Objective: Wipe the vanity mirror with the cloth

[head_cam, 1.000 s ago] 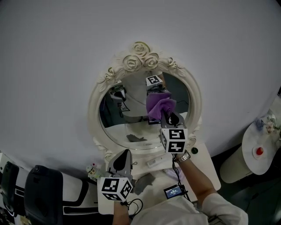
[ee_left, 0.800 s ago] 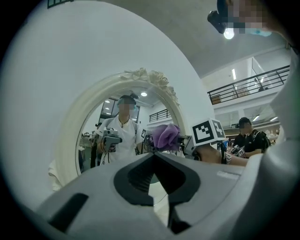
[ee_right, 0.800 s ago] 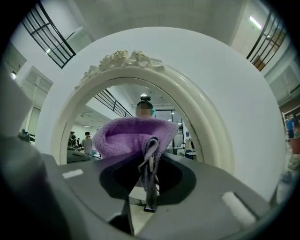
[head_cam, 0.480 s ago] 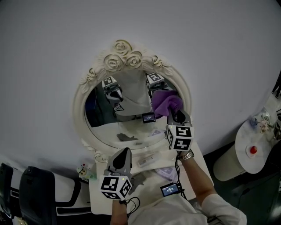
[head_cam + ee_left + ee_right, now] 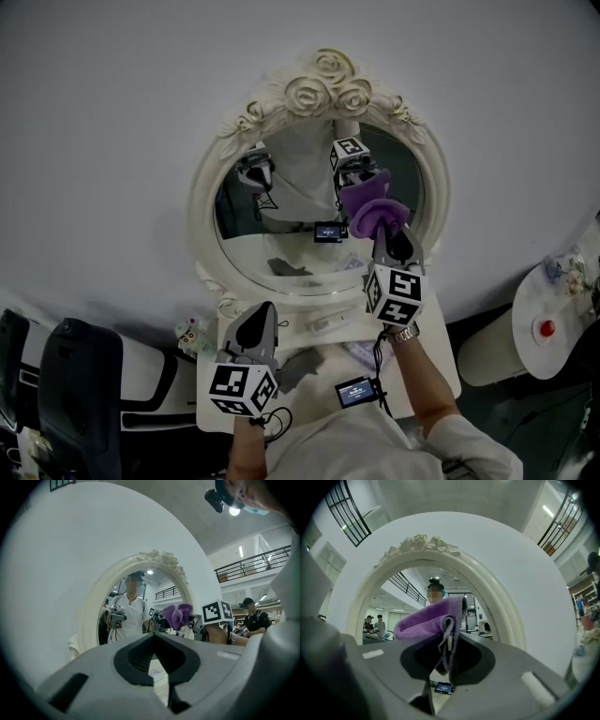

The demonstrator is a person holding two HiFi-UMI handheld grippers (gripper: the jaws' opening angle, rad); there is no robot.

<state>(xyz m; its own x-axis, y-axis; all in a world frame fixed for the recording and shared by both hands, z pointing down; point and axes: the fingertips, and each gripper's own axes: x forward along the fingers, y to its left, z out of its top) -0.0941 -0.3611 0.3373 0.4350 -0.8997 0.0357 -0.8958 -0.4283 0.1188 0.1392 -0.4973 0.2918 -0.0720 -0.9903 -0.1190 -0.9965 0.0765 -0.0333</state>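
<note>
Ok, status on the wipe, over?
Right hand-held gripper shut on cloth at mirror, right side. Left hand-held gripper shut, empty, low. Nothing in the way.

white table (image 5: 439, 361) carries the oval mirror (image 5: 291, 239), a grey scrap (image 5: 298, 367), a small white stick (image 5: 323, 323).

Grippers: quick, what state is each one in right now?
Left gripper: shut, nothing in it.
Right gripper: shut on the cloth.
</note>
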